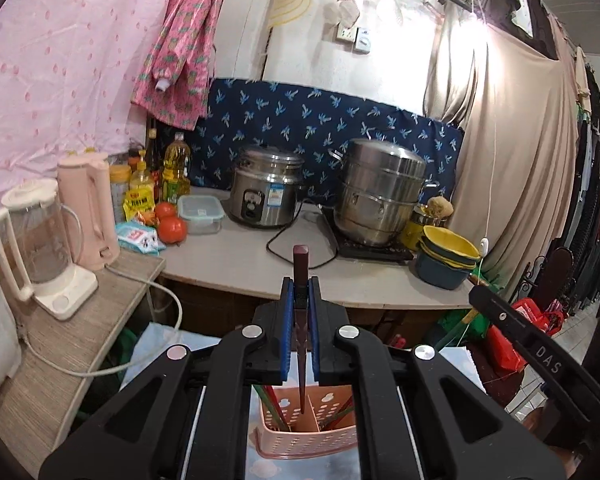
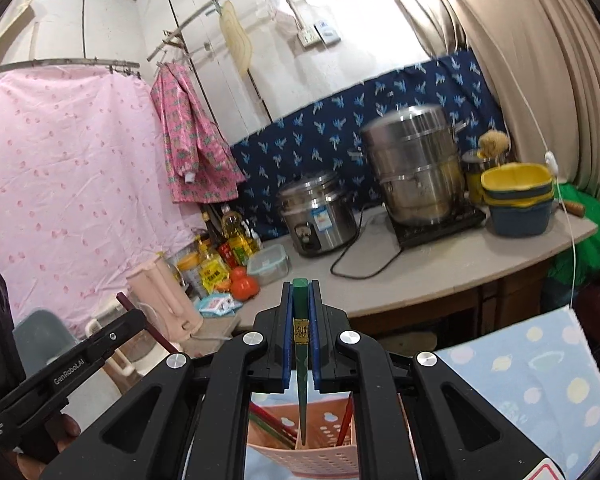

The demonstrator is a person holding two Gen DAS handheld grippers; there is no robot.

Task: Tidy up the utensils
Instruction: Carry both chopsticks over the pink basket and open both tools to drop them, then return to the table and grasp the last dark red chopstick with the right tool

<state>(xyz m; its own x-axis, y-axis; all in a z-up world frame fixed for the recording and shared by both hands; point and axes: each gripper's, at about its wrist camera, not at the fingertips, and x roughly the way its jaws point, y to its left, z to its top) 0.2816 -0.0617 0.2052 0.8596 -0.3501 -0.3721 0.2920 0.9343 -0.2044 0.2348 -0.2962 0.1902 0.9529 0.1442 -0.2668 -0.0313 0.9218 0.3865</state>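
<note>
Currently, a dark red chopstick [image 1: 301,320] is gripped upright between the closed left tongs [image 1: 301,286], its tip hanging over the pink perforated utensil basket [image 1: 324,438] below. A green chopstick [image 2: 301,344] is clamped in the same way by the right tongs [image 2: 301,292], above the same basket, where other red and green chopsticks are already stood. Behind, a rice cooker [image 1: 266,186] and a steel steamer pot [image 1: 380,192] are seen on the counter [image 1: 236,264].
</note>
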